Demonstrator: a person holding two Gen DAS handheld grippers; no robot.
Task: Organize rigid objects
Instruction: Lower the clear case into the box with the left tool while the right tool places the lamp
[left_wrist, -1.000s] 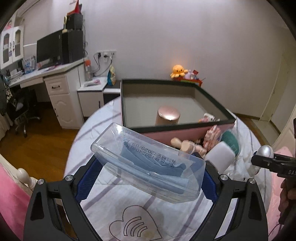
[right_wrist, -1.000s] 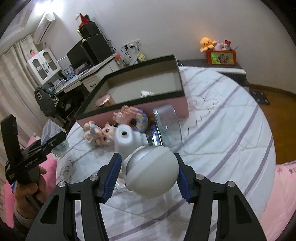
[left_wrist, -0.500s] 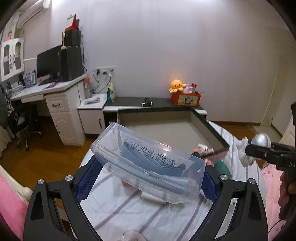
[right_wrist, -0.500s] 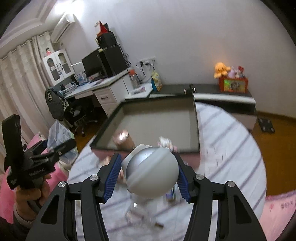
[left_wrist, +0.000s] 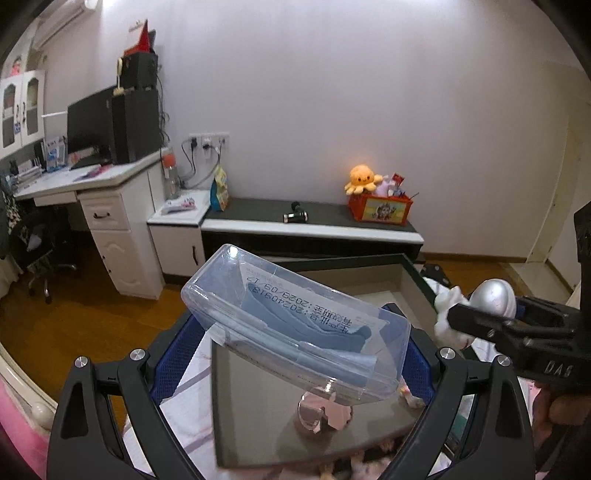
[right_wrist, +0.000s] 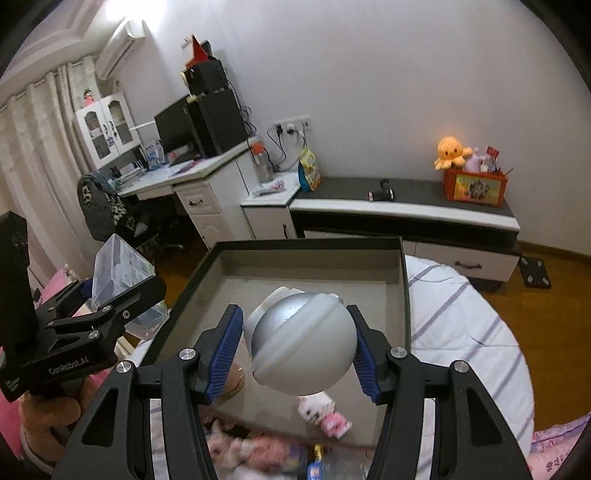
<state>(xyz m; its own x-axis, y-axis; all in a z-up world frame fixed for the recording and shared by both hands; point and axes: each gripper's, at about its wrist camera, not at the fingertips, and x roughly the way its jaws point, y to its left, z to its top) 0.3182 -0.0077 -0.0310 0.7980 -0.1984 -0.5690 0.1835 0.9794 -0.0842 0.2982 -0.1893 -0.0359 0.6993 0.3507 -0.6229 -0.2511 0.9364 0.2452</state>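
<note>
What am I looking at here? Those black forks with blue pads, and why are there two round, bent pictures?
There is no robot. A person holds a pair of tongs in each hand, and each carries a wide-angle camera looking along its two fingers, hence two curved pictures.

In the left camera's view, the left tongs grip a clear plastic case with something blue inside. In the right camera's view, the right tongs grip a silver ball-shaped item.

Both hang over a big open box lying on a striped bed. A pink metallic cup and a small pink toy lie inside; dolls lie in front of it.
</note>
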